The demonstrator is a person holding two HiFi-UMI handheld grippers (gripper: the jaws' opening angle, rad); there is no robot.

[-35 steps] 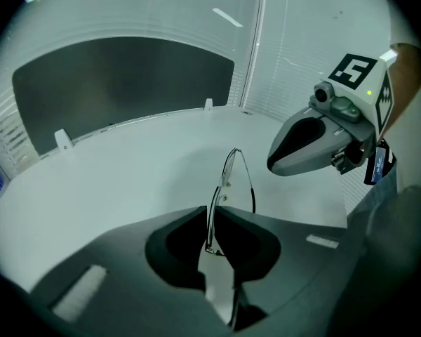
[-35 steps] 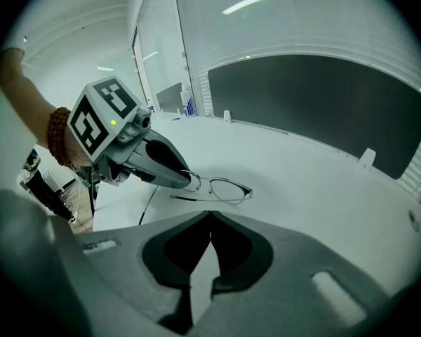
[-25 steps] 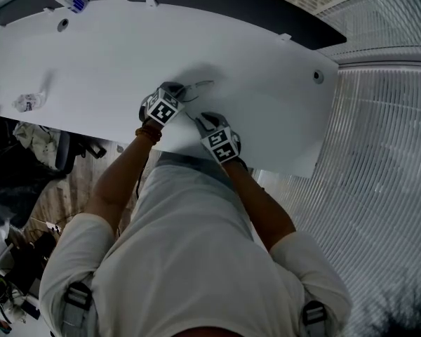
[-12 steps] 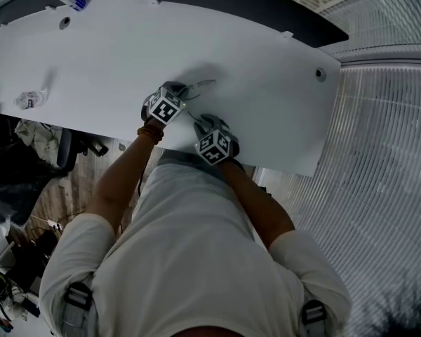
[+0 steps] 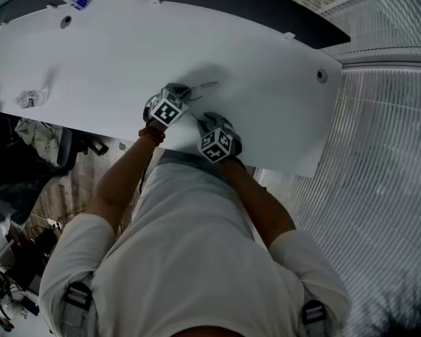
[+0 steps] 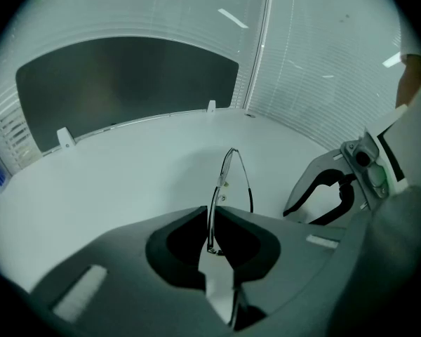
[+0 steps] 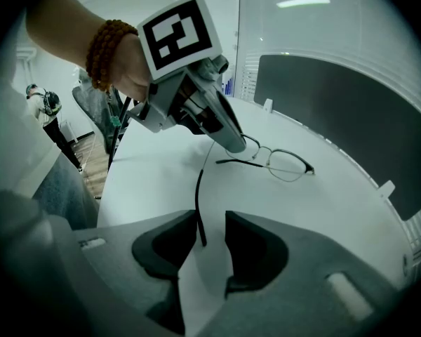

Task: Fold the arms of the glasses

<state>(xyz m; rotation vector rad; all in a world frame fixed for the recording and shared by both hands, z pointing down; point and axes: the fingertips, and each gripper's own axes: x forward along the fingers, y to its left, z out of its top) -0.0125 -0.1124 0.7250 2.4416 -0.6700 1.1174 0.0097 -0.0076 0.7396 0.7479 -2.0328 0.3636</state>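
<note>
The right gripper (image 7: 210, 220) has just been opening its jaws. They now stand moderately apart around the tip of the near temple arm (image 7: 198, 202), with a clear gap on one side, so nothing is clamped. In the head view this gripper also sits rolled and a little lower than a second ago, close over the white table (image 5: 266, 62).

The left gripper (image 6: 210, 220) is almost closed, pinching the thin rim at one end of the glasses (image 7: 277, 161) and pinning them down. The glasses rest on the table toward its near edge, directly in front of the person, lenses to the far side.

With the frame steadied, loosening the right jaws probably means a re-grip or a switch to pushing the arm sideways toward the lenses. That arm still points out from the frame, so its fold is not yet done. Whether the other arm is fully folded I cannot tell.
</note>
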